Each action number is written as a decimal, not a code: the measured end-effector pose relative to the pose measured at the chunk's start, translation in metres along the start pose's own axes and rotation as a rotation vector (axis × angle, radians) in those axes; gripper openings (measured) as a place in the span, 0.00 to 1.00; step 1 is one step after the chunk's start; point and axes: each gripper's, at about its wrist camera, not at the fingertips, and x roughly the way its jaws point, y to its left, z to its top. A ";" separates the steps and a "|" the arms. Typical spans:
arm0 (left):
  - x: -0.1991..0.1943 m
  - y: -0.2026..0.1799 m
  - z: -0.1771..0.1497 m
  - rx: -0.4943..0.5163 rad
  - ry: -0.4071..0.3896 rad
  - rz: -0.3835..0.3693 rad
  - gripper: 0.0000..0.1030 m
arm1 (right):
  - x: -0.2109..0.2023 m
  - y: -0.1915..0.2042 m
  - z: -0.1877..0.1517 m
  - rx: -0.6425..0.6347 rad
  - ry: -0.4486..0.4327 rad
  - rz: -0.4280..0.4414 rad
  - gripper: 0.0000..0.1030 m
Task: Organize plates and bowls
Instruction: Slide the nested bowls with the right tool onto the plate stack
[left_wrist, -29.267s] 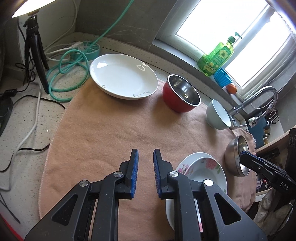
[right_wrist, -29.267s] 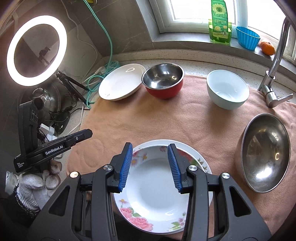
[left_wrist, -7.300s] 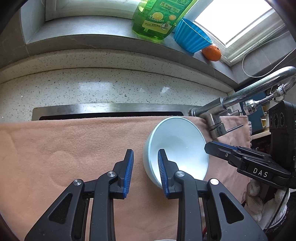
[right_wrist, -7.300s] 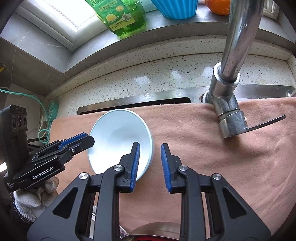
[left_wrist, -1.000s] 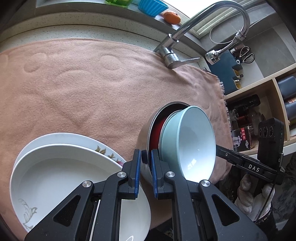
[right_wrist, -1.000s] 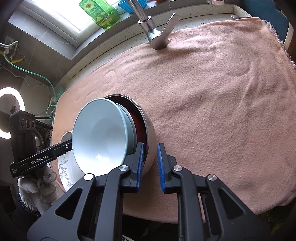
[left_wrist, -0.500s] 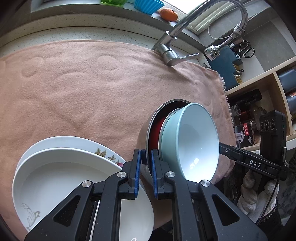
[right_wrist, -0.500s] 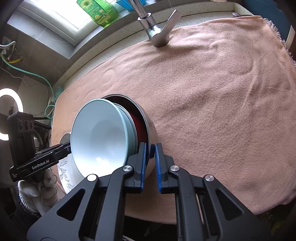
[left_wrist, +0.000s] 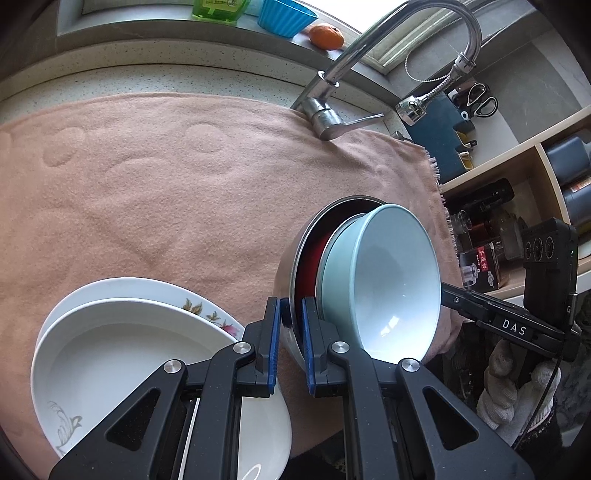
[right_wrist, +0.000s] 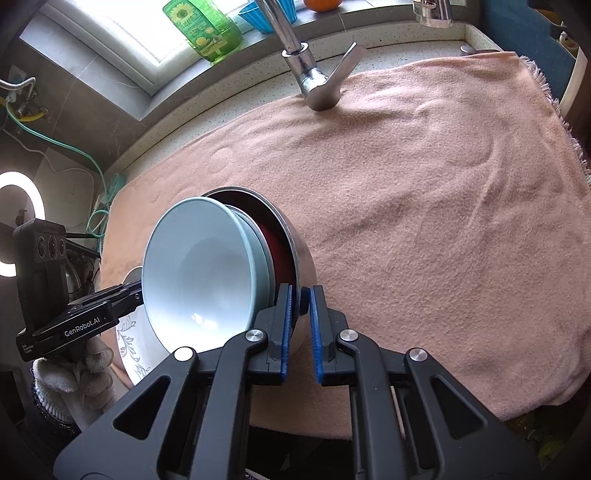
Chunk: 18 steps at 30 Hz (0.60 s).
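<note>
While both jaws clamp steel bowl (left_wrist: 286, 266) rim, plates (left_wrist: 122, 332) left, faucet (left_wrist: 325, 110) behind.

Left gripper (left_wrist: 290, 332) apparently clamps the steel bowl's (left_wrist: 286, 266) rim; plates (left_wrist: 122, 354) sit beside.

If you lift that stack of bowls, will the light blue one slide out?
It might. The light blue bowl looks glossy, so probably slippery, and only nests loosely inside the steel bowl. Both grippers pinch the steel rim alone, so tilting could shift it.
</note>
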 end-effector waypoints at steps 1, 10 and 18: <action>-0.004 0.000 0.000 0.001 -0.005 -0.002 0.10 | -0.003 0.003 0.000 -0.004 -0.002 0.000 0.09; -0.045 0.003 -0.006 0.014 -0.049 -0.010 0.10 | -0.027 0.036 -0.004 -0.053 -0.029 0.011 0.09; -0.078 0.022 -0.021 0.008 -0.079 0.004 0.10 | -0.025 0.076 -0.017 -0.099 -0.024 0.028 0.09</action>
